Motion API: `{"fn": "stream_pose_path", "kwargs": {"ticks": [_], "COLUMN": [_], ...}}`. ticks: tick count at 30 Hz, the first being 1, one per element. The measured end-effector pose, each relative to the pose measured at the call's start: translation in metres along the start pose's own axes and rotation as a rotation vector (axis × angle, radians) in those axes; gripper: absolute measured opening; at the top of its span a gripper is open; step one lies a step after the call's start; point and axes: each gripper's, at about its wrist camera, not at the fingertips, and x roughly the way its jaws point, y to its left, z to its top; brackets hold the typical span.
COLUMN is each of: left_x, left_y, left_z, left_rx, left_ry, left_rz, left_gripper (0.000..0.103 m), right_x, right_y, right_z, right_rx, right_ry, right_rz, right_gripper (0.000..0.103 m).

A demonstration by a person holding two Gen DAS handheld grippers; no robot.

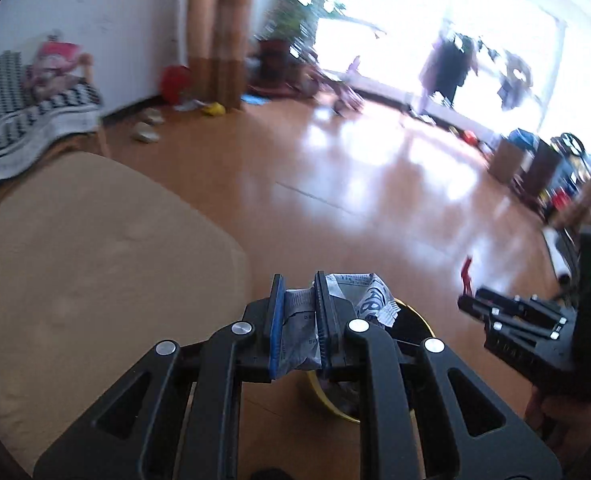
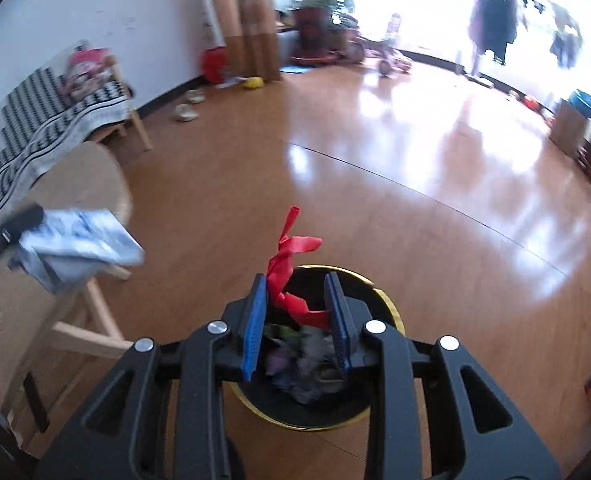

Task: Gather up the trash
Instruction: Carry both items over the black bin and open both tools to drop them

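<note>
Over a black bin (image 2: 307, 408), the left hand-held gripper (image 1: 300, 320) is clamping a crumpled wrapper (image 1: 355, 296) while the right hand-held gripper (image 2: 299, 320) is pinching a red scrap (image 2: 291, 276).

Bin (image 2: 383, 300) on floor (image 2: 375, 160), right of stool (image 2: 79, 176)

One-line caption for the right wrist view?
Right gripper holds a red scrap above the gold-rimmed bin half full of trash.
</note>
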Motion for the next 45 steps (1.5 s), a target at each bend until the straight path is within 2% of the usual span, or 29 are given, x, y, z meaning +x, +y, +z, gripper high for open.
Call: {"fn": "stream_pose_path", "kwargs": {"ticks": [4, 9, 14, 18, 20, 21, 22, 23, 29, 34, 37, 38, 39, 40, 41, 45], "left_x": [0.043, 0.077, 0.093, 0.096, 0.094, 0.094, 0.092, 0.088, 0.076, 0.053, 0.036, 0.03, 0.023, 0.017, 0.011, -0.02], "left_y": [-0.033, -0.048, -0.047, -0.047, -0.044, -0.044, -0.043, -0.042, -0.035, -0.019, -0.017, -0.014, -0.011, -0.009, -0.005, 0.022], "left_z": [-0.015, -0.029, -0.028, -0.024, -0.025, -0.024, -0.024, -0.025, -0.021, -0.016, -0.013, -0.012, -0.011, -0.011, -0.01, -0.011], "left_rx": [0.044, 0.086, 0.089, 0.084, 0.072, 0.072, 0.075, 0.076, 0.056, 0.024, 0.02, 0.019, 0.02, 0.02, 0.021, 0.016], "left_ry": [0.068, 0.13, 0.148, 0.148, 0.153, 0.152, 0.145, 0.129, 0.111, 0.081, 0.049, 0.038, 0.026, 0.018, 0.012, -0.014], "left_rz": [-0.049, -0.06, -0.056, -0.088, -0.105, -0.11, -0.109, -0.103, -0.101, -0.093, -0.078, -0.07, -0.058, -0.047, -0.038, 0.036], "left_gripper": [0.014, 0.014, 0.014, 0.015, 0.024, 0.043, 0.068, 0.072, 0.074, 0.083, 0.09, 0.091, 0.092, 0.093, 0.094, 0.096], "right_x": [0.012, 0.023, 0.023, 0.024, 0.026, 0.024, 0.025, 0.025, 0.026, 0.03, 0.034, 0.034, 0.033, 0.031, 0.027, 0.016], "right_y": [-0.022, -0.033, -0.028, -0.028, -0.03, -0.033, -0.032, -0.032, -0.031, -0.026, -0.024, -0.022, -0.021, -0.019, -0.015, 0.012], "right_z": [-0.007, -0.005, -0.007, -0.002, -0.001, -0.002, -0.001, -0.002, 0.0, 0.001, 0.005, 0.006, 0.008, 0.01, 0.012, 0.02], "right_rx": [0.035, 0.058, 0.053, 0.048, 0.053, 0.056, 0.056, 0.055, 0.045, 0.016, 0.009, 0.005, 0.003, -0.001, -0.004, -0.035], "right_ry": [0.036, 0.061, 0.072, 0.072, 0.072, 0.071, 0.072, 0.072, 0.084, 0.102, 0.117, 0.119, 0.117, 0.108, 0.095, 0.075], "right_rz": [-0.015, -0.013, 0.004, 0.007, 0.007, 0.009, 0.008, 0.009, 0.019, 0.025, 0.018, 0.013, 0.009, 0.005, 0.008, 0.043], "right_gripper": [0.03, 0.03, 0.03, 0.03, 0.03, 0.03, 0.03, 0.03, 0.031, 0.033, 0.036, 0.044, 0.057, 0.064, 0.069, 0.077]}}
